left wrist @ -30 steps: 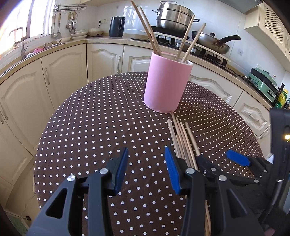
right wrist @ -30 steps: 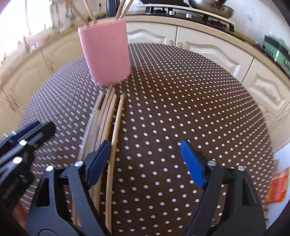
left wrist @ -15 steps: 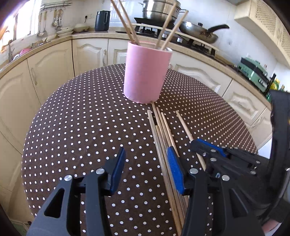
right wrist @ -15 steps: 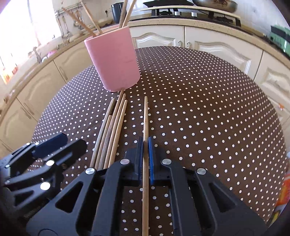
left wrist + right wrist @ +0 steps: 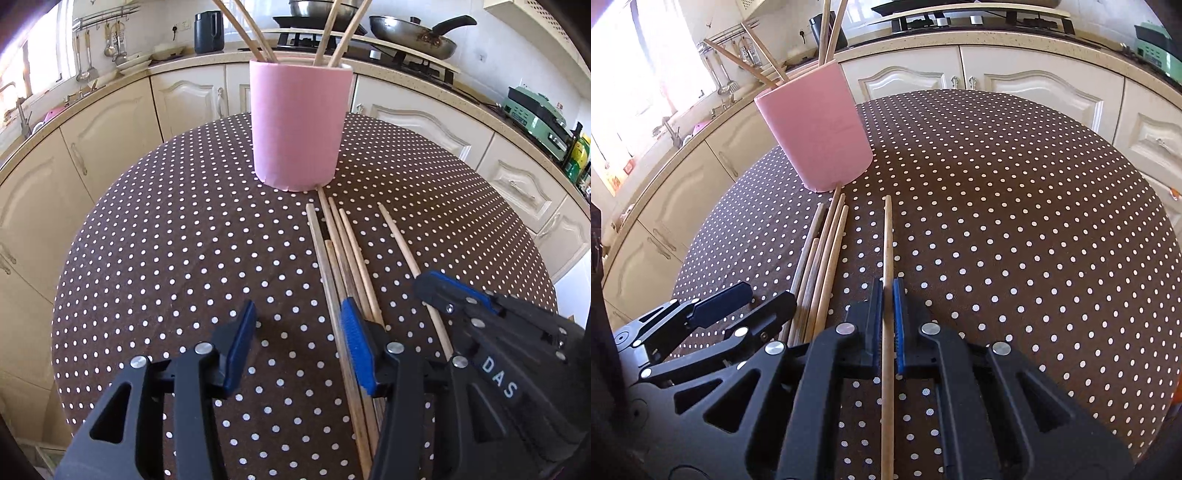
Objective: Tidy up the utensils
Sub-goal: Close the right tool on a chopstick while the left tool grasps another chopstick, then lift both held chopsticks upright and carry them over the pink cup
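Right gripper (image 5: 888, 321) pinches one chopstick (image 5: 887, 240); left gripper (image 5: 297, 343) stands spread at the loose bundle.

Step in hand, as judged: picking up a single stick for the pink holder (image 5: 299, 125), which stands upright on the dotted tablecloth (image 5: 166, 240) with four sticks already in it. The gripped chopstick lies apart from the bundle of chopsticks (image 5: 341, 254), whose far ends reach the holder's base. Next move calls for lifting, tipping the stick upright and clearing the rim. The right view shows the pads pressed on the stick; the left view shows only that gripper's side, but reveals its own right pad resting over the bundle, nothing clamped.
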Demonstrator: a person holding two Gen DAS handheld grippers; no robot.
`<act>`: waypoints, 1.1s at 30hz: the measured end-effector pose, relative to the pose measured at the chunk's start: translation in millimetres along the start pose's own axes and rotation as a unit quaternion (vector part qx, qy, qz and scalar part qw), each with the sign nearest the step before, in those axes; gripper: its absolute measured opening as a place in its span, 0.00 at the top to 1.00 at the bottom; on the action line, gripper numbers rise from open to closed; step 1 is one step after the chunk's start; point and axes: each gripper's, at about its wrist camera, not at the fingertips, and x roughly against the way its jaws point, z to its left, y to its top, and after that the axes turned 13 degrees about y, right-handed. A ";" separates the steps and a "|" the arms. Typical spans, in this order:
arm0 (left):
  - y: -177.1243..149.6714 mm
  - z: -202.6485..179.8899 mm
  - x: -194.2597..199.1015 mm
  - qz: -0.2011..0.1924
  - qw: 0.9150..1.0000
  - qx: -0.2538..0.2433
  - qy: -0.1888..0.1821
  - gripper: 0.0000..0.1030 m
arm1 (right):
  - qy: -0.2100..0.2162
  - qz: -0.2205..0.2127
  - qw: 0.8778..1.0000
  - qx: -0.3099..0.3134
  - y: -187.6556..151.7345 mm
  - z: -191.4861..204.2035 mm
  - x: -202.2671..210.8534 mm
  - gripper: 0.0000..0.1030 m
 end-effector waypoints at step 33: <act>9.2 21.6 -2.9 -0.033 0.998 0.060 0.010 0.93 | -0.007 -0.027 1.000 0.006 3.0 5.7 15.1 0.94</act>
